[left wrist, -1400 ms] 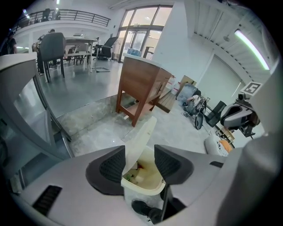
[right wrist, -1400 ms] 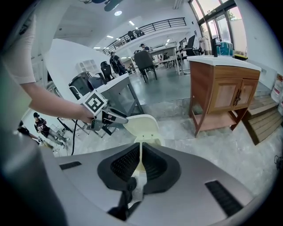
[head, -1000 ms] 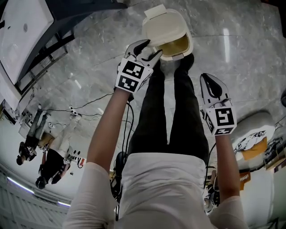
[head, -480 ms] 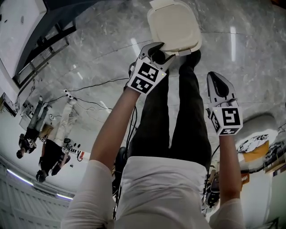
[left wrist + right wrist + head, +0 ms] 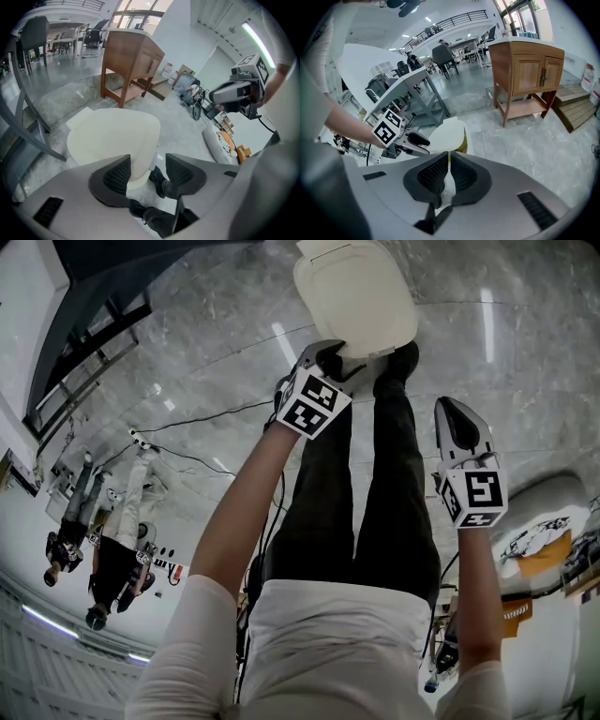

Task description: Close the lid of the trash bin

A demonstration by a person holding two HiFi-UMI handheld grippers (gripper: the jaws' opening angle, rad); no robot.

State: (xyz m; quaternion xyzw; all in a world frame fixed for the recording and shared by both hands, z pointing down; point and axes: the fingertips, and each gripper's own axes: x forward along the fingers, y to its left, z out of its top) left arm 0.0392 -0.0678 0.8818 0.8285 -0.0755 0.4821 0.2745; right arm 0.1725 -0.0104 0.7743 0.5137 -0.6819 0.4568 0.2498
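The cream trash bin (image 5: 356,292) stands on the marble floor just beyond the person's shoes, and its lid (image 5: 112,140) lies flat over the opening. My left gripper (image 5: 330,354) is at the lid's near edge, pointing steeply down. It is open and its jaws have just opened a little further. In the left gripper view (image 5: 147,171) the lid's front edge shows in the gap, with no pad clamped on it. My right gripper (image 5: 452,409) hangs to the right of the legs, away from the bin, shut and holding nothing (image 5: 449,164).
The person's dark-trousered legs (image 5: 366,474) and shoes stand right against the bin. A wooden cabinet (image 5: 131,61) is behind it, and a white desk (image 5: 393,79) to its side. Cables (image 5: 187,451) trail over the floor at the left. People (image 5: 94,559) stand farther off.
The lid, raised with the bin's inside showing a second ago, now lies shut. My left gripper has travelled forward and down along with it. The right gripper sank slightly.
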